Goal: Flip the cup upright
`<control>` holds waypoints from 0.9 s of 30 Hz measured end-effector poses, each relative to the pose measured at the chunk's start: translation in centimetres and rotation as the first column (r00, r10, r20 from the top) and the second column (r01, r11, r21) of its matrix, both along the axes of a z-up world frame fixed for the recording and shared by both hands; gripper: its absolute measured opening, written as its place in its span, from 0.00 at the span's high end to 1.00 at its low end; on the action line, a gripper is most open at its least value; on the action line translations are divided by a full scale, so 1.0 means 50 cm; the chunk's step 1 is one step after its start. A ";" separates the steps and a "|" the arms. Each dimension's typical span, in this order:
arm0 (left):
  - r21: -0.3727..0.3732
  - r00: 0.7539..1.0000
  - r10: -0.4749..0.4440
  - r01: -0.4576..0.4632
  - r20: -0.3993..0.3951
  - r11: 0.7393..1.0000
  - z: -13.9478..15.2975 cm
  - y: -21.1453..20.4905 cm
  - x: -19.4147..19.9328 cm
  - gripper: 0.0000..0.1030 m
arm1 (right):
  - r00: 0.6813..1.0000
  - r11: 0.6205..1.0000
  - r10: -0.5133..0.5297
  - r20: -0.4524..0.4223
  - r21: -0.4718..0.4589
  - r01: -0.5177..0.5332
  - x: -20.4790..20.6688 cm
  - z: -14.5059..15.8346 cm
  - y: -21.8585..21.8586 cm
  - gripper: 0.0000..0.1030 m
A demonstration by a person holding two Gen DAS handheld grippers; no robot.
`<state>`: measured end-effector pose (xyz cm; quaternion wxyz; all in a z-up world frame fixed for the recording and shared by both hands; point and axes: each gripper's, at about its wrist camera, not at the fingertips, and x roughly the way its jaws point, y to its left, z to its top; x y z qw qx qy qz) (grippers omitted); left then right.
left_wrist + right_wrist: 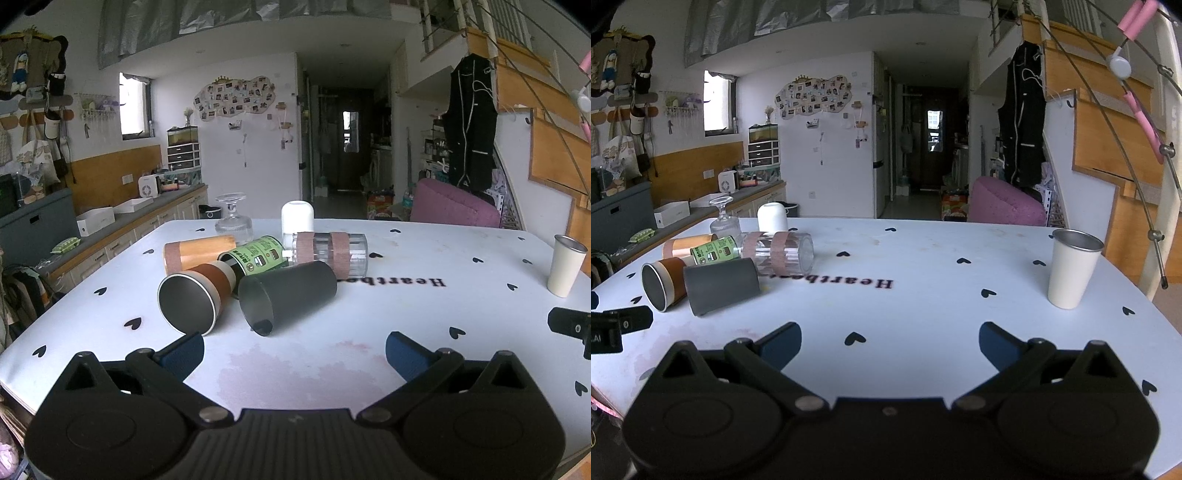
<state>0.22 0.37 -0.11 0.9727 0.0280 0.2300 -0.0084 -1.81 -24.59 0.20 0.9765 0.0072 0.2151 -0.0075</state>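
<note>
Several cups lie on their sides in a pile on the white table (332, 369): a black cup (291, 295), a brown-banded steel cup (195, 295), a green can (258, 256), a wooden cup (199, 253) and a clear ribbed glass (332, 253). A cream steel cup (565, 269) stands upright at the right; it also shows in the right wrist view (1071, 269). My left gripper (295, 354) is open and empty, just short of the black cup. My right gripper (890, 343) is open and empty over bare table, left of the cream cup.
A white cup (297, 218) and a stemmed glass (232, 218) stand upside down behind the pile. The right gripper's tip (570, 325) shows at the left view's right edge. A pink chair (454, 206) stands beyond the table; a counter (122, 221) runs along the left.
</note>
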 end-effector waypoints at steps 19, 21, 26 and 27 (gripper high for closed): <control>-0.001 1.000 -0.002 0.002 -0.001 1.000 -0.001 -0.004 0.001 0.00 | 1.000 1.000 -0.006 -0.003 0.001 0.006 -0.005 0.004 -0.005 0.00; -0.001 1.000 -0.003 0.003 -0.001 1.000 -0.001 -0.003 0.001 0.00 | 1.000 1.000 -0.007 -0.003 0.001 0.007 -0.005 0.004 -0.005 0.00; -0.001 1.000 -0.002 0.002 -0.001 1.000 -0.001 -0.003 0.001 0.00 | 1.000 1.000 -0.007 -0.003 0.001 0.007 -0.005 0.005 -0.006 0.00; -0.001 1.000 -0.002 0.002 -0.001 1.000 -0.001 -0.003 0.001 0.00 | 1.000 1.000 -0.007 -0.003 0.001 0.007 -0.005 0.005 -0.005 0.00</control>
